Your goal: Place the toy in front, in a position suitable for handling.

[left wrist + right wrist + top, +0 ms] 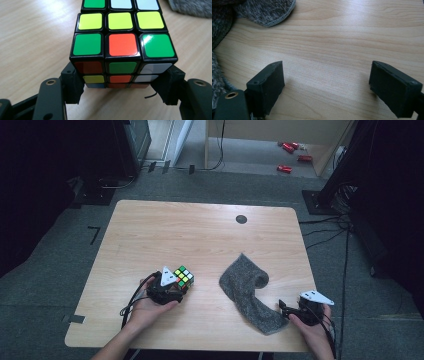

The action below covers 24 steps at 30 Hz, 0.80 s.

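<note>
The left gripper (121, 92) has its jaws clamped on the cube (122, 40), one pad against each side of its lower layers. From the high view the cube (183, 278) sits at the near left of the table (200, 235), just ahead of the left hand (150, 307); whether it rests on the wood or hangs slightly above it is hard to tell. The right gripper (332, 85) has its jaws wide apart over bare wood, nothing between them. Beside it lies a grey cloth (247, 292), its near end close to the right gripper (286, 309); the cloth (264, 12) also fills that gripper view's upper left corner.
</note>
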Each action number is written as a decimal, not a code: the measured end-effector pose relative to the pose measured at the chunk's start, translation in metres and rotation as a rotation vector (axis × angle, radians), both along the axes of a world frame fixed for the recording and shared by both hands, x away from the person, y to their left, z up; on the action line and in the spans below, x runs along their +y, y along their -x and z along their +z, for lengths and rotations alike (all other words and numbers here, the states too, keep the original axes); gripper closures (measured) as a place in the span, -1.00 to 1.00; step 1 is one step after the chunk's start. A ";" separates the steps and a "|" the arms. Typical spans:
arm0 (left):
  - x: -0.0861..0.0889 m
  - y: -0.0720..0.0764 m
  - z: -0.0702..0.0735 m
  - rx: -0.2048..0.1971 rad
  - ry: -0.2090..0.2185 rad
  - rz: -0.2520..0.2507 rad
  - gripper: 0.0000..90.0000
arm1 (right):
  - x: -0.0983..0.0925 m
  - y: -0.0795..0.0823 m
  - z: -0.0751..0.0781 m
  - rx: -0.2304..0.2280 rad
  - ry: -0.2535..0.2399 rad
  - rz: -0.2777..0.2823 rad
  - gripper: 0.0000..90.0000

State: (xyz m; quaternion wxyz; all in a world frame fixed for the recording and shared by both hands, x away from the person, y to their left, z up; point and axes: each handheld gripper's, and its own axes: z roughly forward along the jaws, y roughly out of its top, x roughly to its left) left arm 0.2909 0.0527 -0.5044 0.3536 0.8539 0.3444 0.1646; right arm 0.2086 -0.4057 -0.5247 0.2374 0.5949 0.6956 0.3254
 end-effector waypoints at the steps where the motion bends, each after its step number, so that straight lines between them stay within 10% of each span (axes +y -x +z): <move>1: 0.001 0.002 -0.002 -0.001 0.003 -0.015 -0.22 | 0.000 0.000 0.000 0.000 0.000 0.000 -0.71; 13: 0.003 0.007 -0.012 -0.042 -0.007 -0.068 -0.22 | 0.000 -0.001 0.000 -0.002 0.003 0.002 -0.71; 24: 0.006 0.003 -0.014 0.030 0.015 -0.016 -0.59 | 0.001 -0.001 0.000 -0.001 0.005 0.001 -0.72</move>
